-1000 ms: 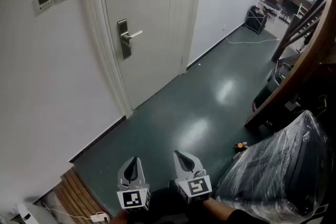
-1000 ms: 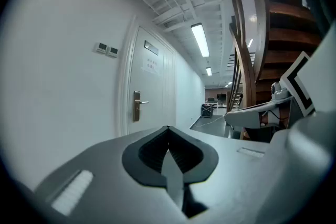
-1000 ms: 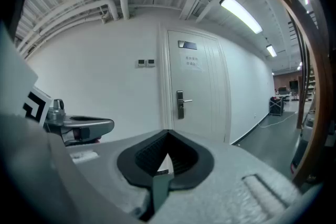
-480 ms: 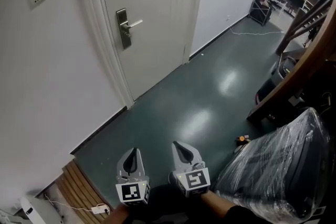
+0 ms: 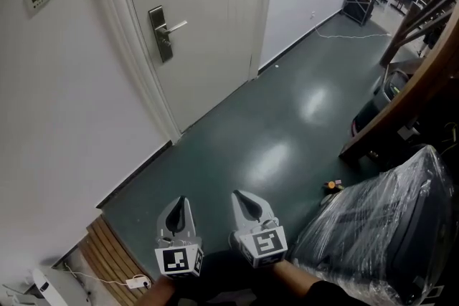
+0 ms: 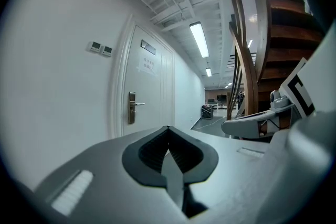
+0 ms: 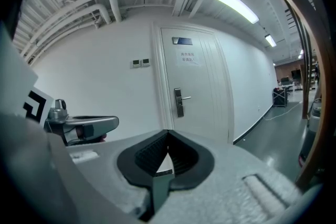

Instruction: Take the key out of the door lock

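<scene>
Distance is what the head view shows you first: the left gripper (image 5: 178, 203) and right gripper (image 5: 242, 197) hang low over the dark floor (image 5: 272, 140), side by side and well apart from the door (image 5: 215, 11). Its lock plate (image 5: 158, 39) sits behind the lever handle (image 5: 176, 26) near the door's left edge. The key is too small to make out, so expect it somewhere on that plate. In the left gripper view your jaws are pressed together with nothing between them, and the lock plate (image 6: 132, 107) is far ahead. The right gripper view shows the same: jaws together and empty, with the lock plate (image 7: 179, 103) ahead, just right of the tips. The risks I see are arriving with the jaws closed and knocking the key or handle instead of straddling the key, or pulling before the key is turned to its release position, which would jam or bend it.
</scene>
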Motion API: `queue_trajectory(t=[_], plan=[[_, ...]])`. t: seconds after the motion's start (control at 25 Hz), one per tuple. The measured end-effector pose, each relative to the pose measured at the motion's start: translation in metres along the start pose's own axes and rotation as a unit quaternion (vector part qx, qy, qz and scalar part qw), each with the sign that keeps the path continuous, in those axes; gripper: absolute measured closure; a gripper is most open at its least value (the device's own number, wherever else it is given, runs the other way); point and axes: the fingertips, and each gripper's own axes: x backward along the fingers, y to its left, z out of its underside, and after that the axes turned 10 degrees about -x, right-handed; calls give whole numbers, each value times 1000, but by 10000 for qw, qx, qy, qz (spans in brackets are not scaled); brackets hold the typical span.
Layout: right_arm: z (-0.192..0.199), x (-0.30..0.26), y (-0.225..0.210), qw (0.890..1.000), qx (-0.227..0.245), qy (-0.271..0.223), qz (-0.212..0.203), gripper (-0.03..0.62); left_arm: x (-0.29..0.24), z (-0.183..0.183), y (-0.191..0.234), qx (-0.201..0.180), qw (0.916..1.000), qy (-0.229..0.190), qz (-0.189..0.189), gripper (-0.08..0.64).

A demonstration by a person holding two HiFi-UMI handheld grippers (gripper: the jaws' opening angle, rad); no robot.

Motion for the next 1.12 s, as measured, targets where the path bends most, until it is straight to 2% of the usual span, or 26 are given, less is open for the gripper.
queue_trajectory(t=[0.44,0.76,1.12], plan=[[-19,-4,-50,9996,-13,-173,-244,600,-39,-12,-37,-143,9999,-11,-52,541],[-20,-27,-64,9998,-19,-44,-195,600,-68,-8,-26,-59,9999,54,-95,541],[-36,-99,-80,9999,18,22,160,600,-150,-5,6,55,9996,-55,257,541]])
